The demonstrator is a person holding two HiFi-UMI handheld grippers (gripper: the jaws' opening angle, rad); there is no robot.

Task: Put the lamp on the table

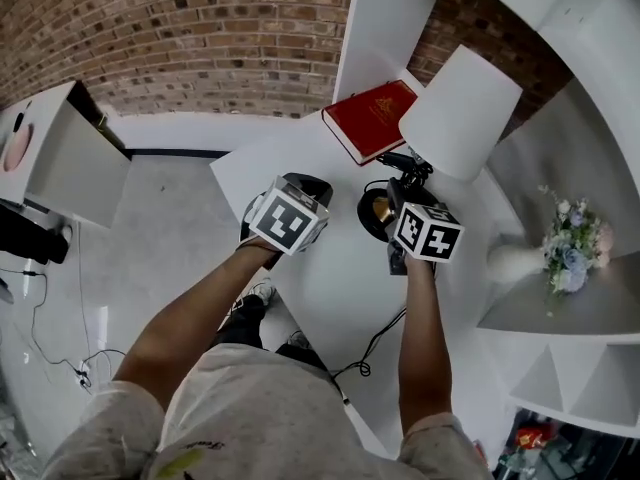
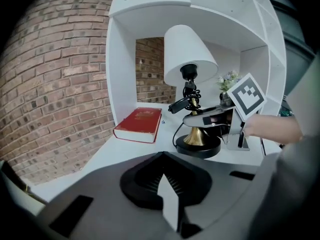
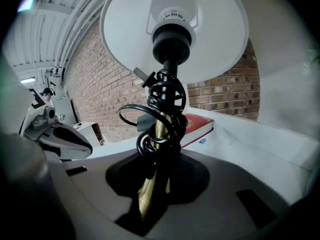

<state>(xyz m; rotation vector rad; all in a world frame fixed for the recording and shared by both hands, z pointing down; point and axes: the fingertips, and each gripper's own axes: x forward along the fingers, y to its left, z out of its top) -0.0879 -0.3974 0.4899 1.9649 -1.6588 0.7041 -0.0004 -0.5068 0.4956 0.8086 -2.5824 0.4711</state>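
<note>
The lamp has a white shade (image 1: 460,108), a brass stem (image 3: 150,194) wound with black cord, and a round black base (image 2: 197,146). It stands upright at the back of the white table (image 1: 330,288), its base at or just over the surface. My right gripper (image 1: 395,203) is shut on the stem just above the base, as the left gripper view also shows (image 2: 210,118). In the right gripper view the stem sits between the jaws (image 3: 152,184). My left gripper (image 1: 300,190) hovers to the lamp's left, shut and holding nothing (image 2: 167,194).
A red book (image 1: 370,118) lies just behind the lamp, against a white shelf upright (image 2: 122,69). A white vase of flowers (image 1: 570,248) stands on a shelf at the right. The lamp's cord (image 1: 375,353) trails off the table's near edge. A brick wall is behind.
</note>
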